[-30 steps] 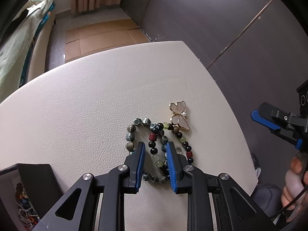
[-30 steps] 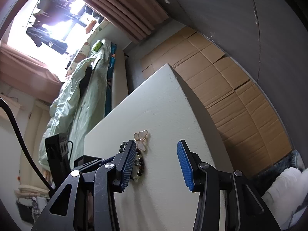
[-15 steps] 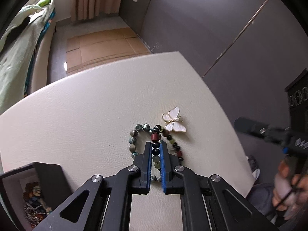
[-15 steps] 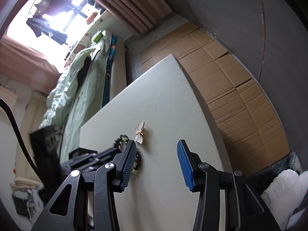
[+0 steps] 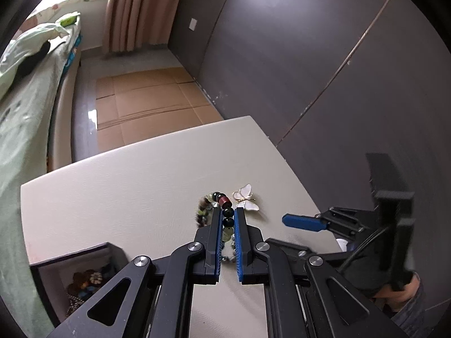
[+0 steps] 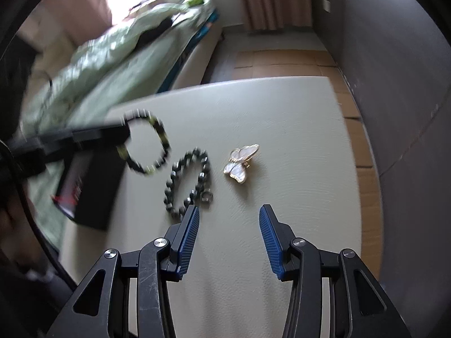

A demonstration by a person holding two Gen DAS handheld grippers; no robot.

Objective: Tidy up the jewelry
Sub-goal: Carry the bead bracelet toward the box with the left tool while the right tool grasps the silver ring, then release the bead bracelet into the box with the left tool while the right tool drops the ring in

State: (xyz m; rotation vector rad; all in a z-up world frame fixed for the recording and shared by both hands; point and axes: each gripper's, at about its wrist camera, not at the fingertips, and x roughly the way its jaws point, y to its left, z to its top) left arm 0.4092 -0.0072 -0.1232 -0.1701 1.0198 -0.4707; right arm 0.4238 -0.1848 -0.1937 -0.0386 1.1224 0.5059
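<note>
Bed (image 5: 25,90), curtain (image 5: 135,11), cardboard (image 5: 149,109).

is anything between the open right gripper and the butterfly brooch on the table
Nothing visible. The right gripper is open, and only bare table lies between it and the butterfly brooch. The dark bead bracelet lies off to the left, near the left finger, not in the path.

In the right wrist view the multicoloured bracelet (image 6: 146,146) is smeared by motion, its beads reduced to streaks, and the left gripper (image 6: 124,133) holding it is a dark blur. The open box (image 6: 90,186) beside it is soft too. In the left wrist view the blue pads hide part of that bracelet's strand. The box (image 5: 76,278) is cut by the frame edge, and its contents are too small to identify.
</note>
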